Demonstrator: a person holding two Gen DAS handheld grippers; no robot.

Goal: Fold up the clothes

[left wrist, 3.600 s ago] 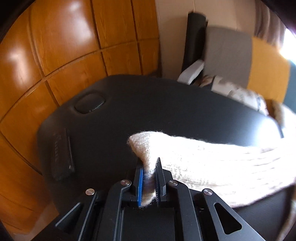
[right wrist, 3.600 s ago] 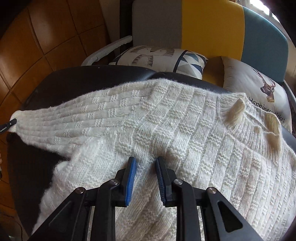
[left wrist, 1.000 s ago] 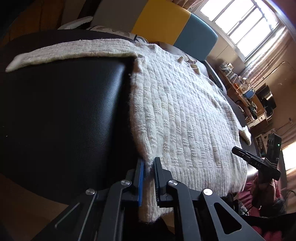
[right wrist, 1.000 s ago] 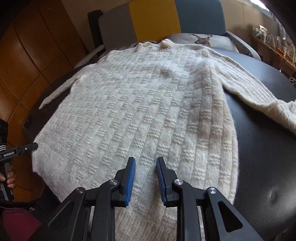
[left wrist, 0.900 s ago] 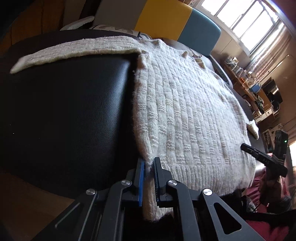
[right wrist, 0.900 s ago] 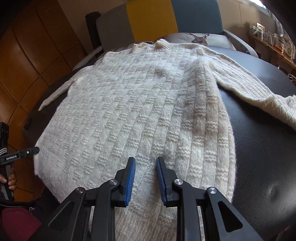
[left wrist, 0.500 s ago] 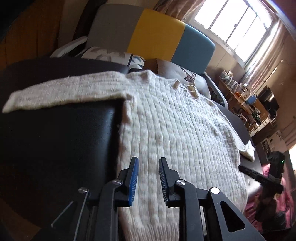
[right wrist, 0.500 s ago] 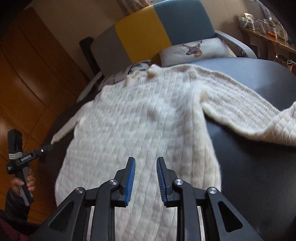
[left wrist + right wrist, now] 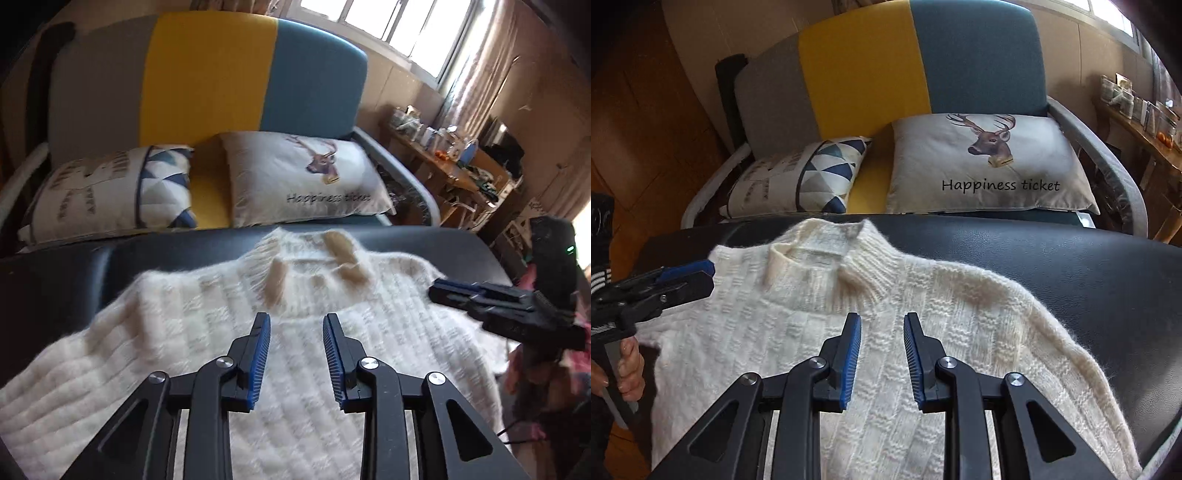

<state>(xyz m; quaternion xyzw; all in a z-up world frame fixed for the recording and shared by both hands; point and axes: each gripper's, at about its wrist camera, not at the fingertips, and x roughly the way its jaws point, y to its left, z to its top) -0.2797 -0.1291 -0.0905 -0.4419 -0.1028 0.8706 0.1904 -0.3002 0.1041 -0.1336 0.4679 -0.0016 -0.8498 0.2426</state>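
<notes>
Both grippers hover empty above the cream sweater (image 9: 923, 350) spread on the black table (image 9: 1071, 266). The left gripper (image 9: 296, 354) has its jaws opening, the right gripper (image 9: 882, 354) parted narrowly. The collar (image 9: 846, 254) lies straight ahead of both, the body running back beneath them; neither looks clearly nearer.

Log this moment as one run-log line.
phase: sweater flat on black table | left claw: opening, empty | right claw: open, empty, above sweater
</notes>
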